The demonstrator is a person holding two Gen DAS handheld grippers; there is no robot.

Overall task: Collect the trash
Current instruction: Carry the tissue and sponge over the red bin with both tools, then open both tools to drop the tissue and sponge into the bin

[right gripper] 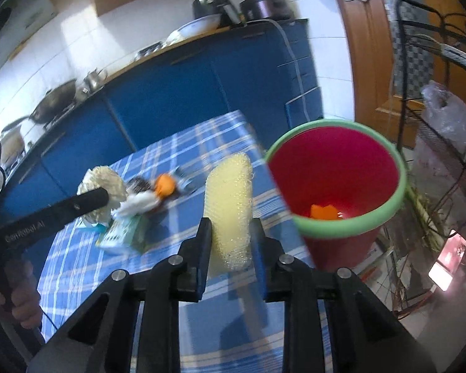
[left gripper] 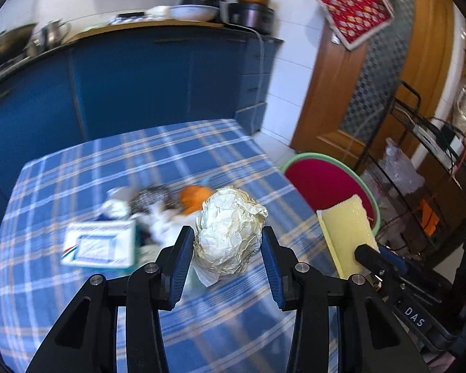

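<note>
My left gripper (left gripper: 230, 239) is shut on a crumpled ball of pale paper (left gripper: 230, 230) and holds it above the blue plaid table (left gripper: 108, 161). My right gripper (right gripper: 231, 230) is shut on a yellow foam sheet (right gripper: 230, 202), held upright near the table's right edge; the sheet also shows in the left wrist view (left gripper: 348, 233). A red bin with a green rim (right gripper: 335, 183) stands just right of the table, with an orange scrap (right gripper: 323, 211) inside. On the table lie a pile of trash with an orange piece (left gripper: 192, 199), white tissue and a small white and teal box (left gripper: 99, 244).
Blue kitchen cabinets (left gripper: 139, 77) with pots and bowls on the counter stand behind the table. A black wire rack (left gripper: 419, 171) with plastic bags stands at the right, by a wooden door (left gripper: 372, 77).
</note>
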